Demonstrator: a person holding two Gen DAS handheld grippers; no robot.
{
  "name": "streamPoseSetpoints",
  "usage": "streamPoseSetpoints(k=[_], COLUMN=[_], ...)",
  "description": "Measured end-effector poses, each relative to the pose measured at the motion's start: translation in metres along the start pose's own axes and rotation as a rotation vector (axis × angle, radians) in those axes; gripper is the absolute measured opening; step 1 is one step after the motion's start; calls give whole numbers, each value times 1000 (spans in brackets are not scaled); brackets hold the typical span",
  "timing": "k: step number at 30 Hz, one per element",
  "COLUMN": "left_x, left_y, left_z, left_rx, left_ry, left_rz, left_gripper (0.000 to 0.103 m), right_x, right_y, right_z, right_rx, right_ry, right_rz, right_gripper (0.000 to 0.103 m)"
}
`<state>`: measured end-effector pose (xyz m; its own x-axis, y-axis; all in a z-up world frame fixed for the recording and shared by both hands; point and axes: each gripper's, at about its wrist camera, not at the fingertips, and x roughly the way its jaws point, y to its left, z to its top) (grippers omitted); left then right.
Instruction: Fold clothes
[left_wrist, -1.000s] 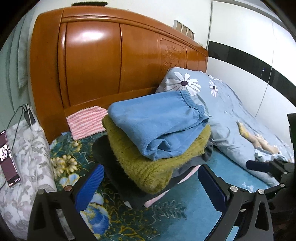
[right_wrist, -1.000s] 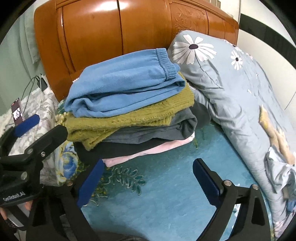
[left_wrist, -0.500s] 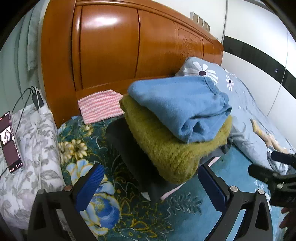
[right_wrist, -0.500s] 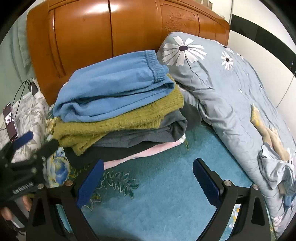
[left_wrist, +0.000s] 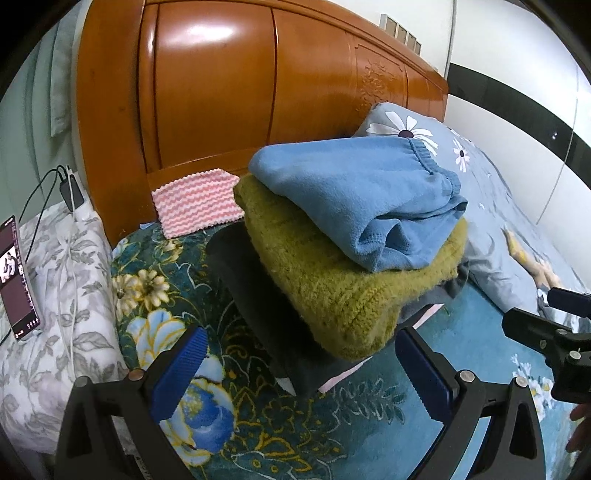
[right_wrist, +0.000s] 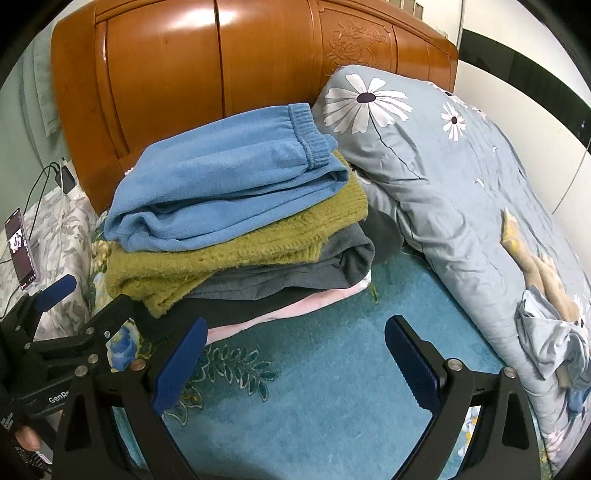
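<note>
A stack of folded clothes sits on the bed by the headboard. On top is a blue fleece garment (left_wrist: 362, 199) (right_wrist: 229, 188), under it an olive knit sweater (left_wrist: 340, 288) (right_wrist: 236, 254), then dark grey pieces (right_wrist: 295, 277) and a pink one (right_wrist: 295, 306). My left gripper (left_wrist: 299, 373) is open and empty just in front of the stack's left corner. My right gripper (right_wrist: 291, 362) is open and empty over the teal bedspread in front of the stack. Each gripper shows at the edge of the other's view.
A wooden headboard (left_wrist: 240, 92) stands behind. A pink-white striped cloth (left_wrist: 195, 201) leans against it. A blue flowered quilt (right_wrist: 443, 155) lies to the right. A grey-patterned pillow (left_wrist: 55, 295) with a phone (left_wrist: 16, 277) and charger cables lies at the left.
Both grippers have drawn back slightly from the stack and the left one has swung leftwards. The stack has not moved. Both stay open.
</note>
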<state>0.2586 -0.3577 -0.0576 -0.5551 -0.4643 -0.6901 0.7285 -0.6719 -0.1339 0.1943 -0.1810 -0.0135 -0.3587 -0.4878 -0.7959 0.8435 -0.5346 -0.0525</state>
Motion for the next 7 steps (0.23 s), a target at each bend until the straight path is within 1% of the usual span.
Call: streamPoseSetpoints(k=[7], left_x=[1], left_y=[-3], left_z=[-3], left_rx=[12], left_ry=[7], left_rz=[-1], left_gripper=[103], right_x=[3], right_y=[2], right_z=[-2], right_rx=[-1], right_ry=[10], right_rz=[10], right_gripper=[97])
